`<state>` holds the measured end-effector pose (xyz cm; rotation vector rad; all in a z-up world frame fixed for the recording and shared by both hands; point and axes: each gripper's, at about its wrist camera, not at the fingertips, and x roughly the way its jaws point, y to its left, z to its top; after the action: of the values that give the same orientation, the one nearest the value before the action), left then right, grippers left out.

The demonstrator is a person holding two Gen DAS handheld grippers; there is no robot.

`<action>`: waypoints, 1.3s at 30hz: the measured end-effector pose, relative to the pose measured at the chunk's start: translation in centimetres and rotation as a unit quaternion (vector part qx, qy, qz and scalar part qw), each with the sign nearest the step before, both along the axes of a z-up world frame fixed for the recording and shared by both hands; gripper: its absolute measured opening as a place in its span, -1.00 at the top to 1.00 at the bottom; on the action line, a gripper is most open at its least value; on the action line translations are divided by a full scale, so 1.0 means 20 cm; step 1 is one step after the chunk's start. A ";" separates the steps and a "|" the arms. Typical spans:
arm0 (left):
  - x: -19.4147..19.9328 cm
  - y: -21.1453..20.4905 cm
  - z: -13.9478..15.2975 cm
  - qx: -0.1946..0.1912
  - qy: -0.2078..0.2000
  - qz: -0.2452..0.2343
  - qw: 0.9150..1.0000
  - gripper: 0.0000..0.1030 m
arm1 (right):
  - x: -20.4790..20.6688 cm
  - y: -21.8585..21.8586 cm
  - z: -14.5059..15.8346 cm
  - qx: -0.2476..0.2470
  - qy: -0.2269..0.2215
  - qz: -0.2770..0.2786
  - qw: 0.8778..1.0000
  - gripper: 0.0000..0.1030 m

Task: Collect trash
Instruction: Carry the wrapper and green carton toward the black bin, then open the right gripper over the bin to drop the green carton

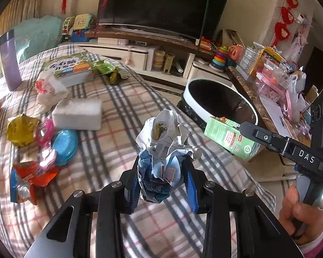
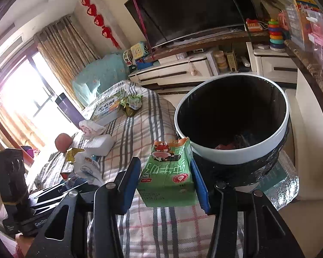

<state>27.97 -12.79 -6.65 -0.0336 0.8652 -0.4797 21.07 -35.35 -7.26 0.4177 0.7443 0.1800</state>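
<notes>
Here each tool (image 1: 163, 178) (image 2: 165, 182) grips trash (apparently firmly).

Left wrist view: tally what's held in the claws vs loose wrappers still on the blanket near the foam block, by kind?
Crumpled paper wad in left claw: 1
Green carton in right claw: 1
Gold wrapper: 1
Orange snack bag: 1
Green wrapper: 1
Total: 5

Bin (image 2: 232, 150) beside the blanket (image 1: 122, 99), right of foam block (image 1: 78, 113); television (image 1: 161, 4) behind.
</notes>
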 end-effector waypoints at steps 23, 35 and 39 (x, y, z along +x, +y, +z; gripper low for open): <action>0.01 -0.05 -0.04 0.010 0.014 0.000 1.000 0.34 | 0.03 0.06 -0.19 -0.026 0.059 0.040 0.997 0.05; 0.06 -0.18 0.00 0.013 0.003 -0.028 1.000 0.33 | 0.01 -0.08 -0.03 -0.013 0.019 0.016 1.000 0.05; 0.09 -0.23 0.02 0.012 -0.004 -0.035 0.999 0.33 | 0.01 -0.12 0.02 -0.016 0.007 0.012 1.000 0.05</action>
<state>29.67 -17.33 -6.19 0.0202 0.8672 -0.5338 21.30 -37.82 -6.78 0.3790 0.7655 0.1879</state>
